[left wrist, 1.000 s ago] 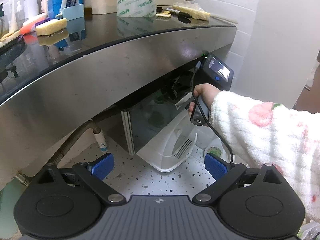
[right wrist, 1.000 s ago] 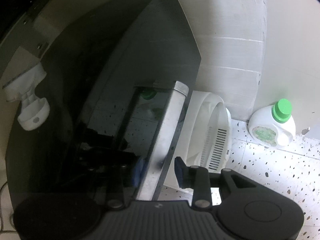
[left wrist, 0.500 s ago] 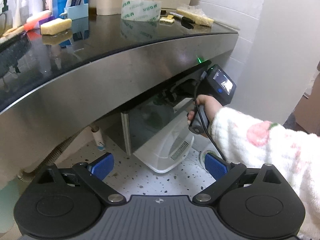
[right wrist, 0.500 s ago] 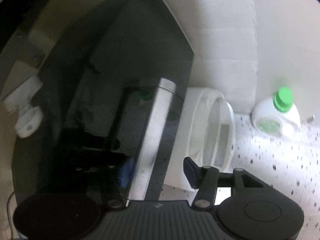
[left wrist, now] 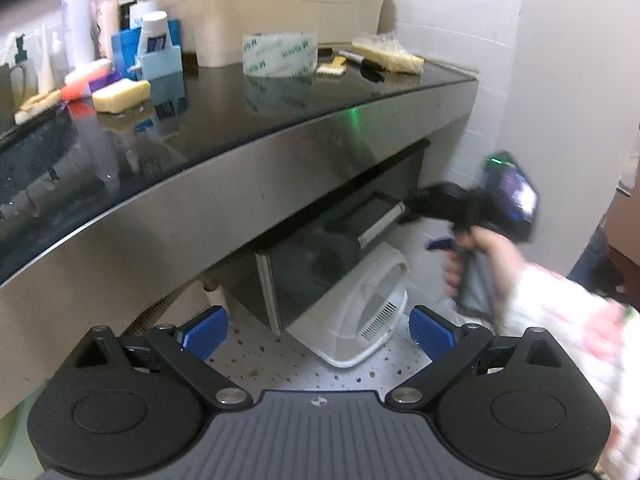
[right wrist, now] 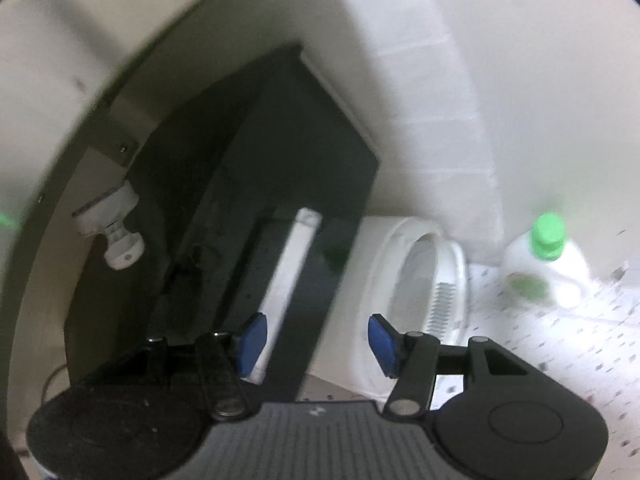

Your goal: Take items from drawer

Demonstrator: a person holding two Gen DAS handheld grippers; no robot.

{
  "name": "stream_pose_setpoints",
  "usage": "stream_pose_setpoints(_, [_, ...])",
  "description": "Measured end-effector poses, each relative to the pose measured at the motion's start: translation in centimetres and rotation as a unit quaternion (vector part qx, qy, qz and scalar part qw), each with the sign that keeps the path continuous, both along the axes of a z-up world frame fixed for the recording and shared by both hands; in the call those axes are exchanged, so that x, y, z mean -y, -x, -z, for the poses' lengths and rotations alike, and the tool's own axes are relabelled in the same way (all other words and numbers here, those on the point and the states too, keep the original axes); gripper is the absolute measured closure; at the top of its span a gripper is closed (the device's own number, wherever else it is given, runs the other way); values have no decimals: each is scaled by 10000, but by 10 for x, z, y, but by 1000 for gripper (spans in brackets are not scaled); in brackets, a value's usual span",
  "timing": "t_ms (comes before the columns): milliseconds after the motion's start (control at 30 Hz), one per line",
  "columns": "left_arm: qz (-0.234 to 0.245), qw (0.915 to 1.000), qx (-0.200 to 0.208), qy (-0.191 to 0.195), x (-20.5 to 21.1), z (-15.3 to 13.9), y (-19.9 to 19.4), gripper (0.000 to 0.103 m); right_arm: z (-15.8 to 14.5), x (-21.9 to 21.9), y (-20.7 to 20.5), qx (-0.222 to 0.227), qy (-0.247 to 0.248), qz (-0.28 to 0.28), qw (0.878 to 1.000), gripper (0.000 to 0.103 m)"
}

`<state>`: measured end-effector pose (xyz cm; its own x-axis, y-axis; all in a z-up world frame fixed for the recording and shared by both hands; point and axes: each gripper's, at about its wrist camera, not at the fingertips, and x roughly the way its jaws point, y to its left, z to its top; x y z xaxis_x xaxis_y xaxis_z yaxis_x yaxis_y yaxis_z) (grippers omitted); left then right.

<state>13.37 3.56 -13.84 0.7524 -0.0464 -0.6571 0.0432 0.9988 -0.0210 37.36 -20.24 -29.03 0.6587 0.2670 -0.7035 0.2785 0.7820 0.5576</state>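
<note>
- Two grippers show, and the right gripper (right wrist: 316, 340) has changed most: a second ago its blue pads were closed on the silver handle (right wrist: 286, 292) of the drawer (right wrist: 320, 184), while now they stand spread apart with nothing between them.
- Half a second ago the spreading had begun; now the left pad sits just beside the handle's near end and the right pad hangs in front of the white appliance (right wrist: 416, 280). Whether the left pad touches the handle cannot be told through the blur.
- From the left wrist view, the right gripper (left wrist: 436, 208) has swung out from under the counter (left wrist: 240, 128); earlier it reached in under the steel edge, and now its black nose lies just off the right end of the handle (left wrist: 380, 224).
- That view has also risen since a second ago, so more of the countertop shows: the tape roll (left wrist: 280, 54), the beige tub (left wrist: 264, 8) and the yellow sponge (left wrist: 120, 96).
- The person's right hand (left wrist: 476, 264), in a fleecy patterned sleeve, grips the right gripper's stock; it is blurred.
- The left gripper (left wrist: 318, 328) is spread wide as before, empty, hanging above the speckled floor (left wrist: 280, 368) in front of the drawer's dark front.
- The drawer hangs under the counter, above the white appliance; its inside is not visible.
- A white bottle with a green cap (right wrist: 548, 256) stands on the floor by the wall, right of the appliance.
</note>
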Motion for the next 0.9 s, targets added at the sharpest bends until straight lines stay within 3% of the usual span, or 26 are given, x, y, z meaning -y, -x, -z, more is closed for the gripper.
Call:
stream_pose_setpoints(100, [-38,9999,-14,119,1,-1,0,5,-17,15,30,244,505,-121,9984,34])
stream_pose_setpoints(333, [-115,9999,-46,-63,13,-7,5,5,-64,33,109,868,1534,-563,9827,24])
stream_pose_setpoints(400, [-96,10000,3,-19,16,-13,9,5,-78,33,131,986,1739,-772,9768,23])
stream_pose_setpoints(500, [-65,9999,89,99,20,-21,18,4,-97,32,159,1153,1962,-978,9688,13])
stream_pose_setpoints(633, [-70,9998,147,138,26,-29,27,3,-118,30,194,1314,2057,-1015,9644,13])
stream_pose_setpoints(767, [-106,9997,148,144,29,-34,36,3,-137,30,223,1245,2382,-961,9584,13])
stream_pose_setpoints(900, [-138,9996,197,174,29,-39,47,3,-154,37,249,1112,2451,-774,9600,13])
